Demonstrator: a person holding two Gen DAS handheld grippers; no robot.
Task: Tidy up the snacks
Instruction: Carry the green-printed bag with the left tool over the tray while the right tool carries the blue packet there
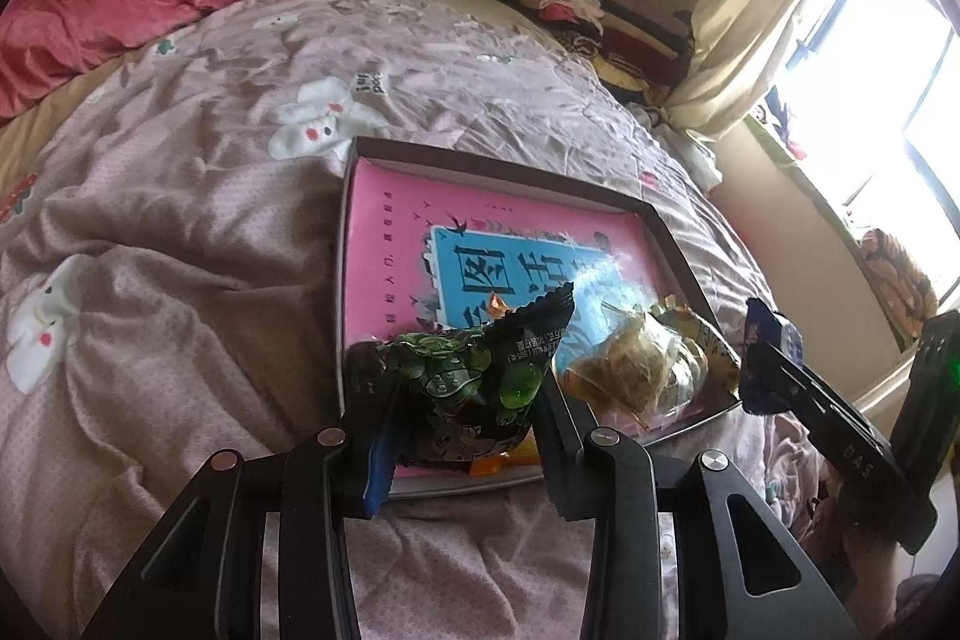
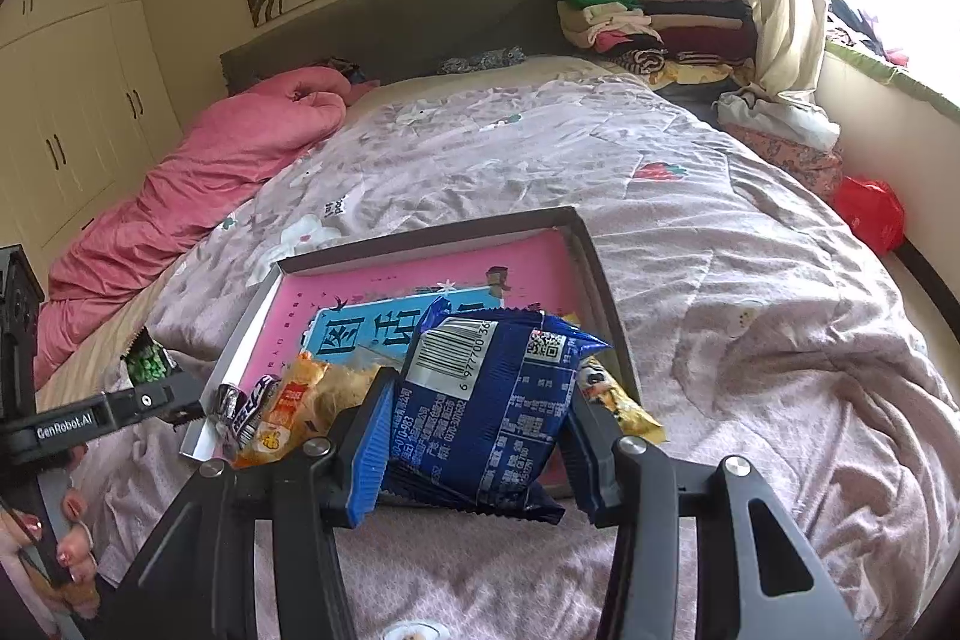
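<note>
A shallow dark-rimmed box (image 1: 498,163) lined with a pink and blue printed sheet lies on the bed. My left gripper (image 1: 462,385) is shut on a dark green snack packet (image 1: 474,370), held over the box's near edge. A clear bag of brown snacks (image 1: 636,364) rests in the box's near right corner. My right gripper (image 2: 480,400) is shut on a blue snack packet (image 2: 498,388) above the box (image 2: 432,235). In the box below lie an orange packet (image 2: 288,409), a small purple wrapper (image 2: 240,409) and a yellow packet (image 2: 627,403). The left gripper (image 2: 162,394) shows at the left edge, holding the green packet (image 2: 144,361).
The lilac quilt (image 2: 690,280) is rumpled all around the box. A pink duvet (image 2: 198,184) lies along the far left, folded clothes (image 2: 648,16) are stacked by the headboard, and a red bag (image 2: 870,211) sits beside the bed. A person's hand (image 2: 69,550) grips the left tool.
</note>
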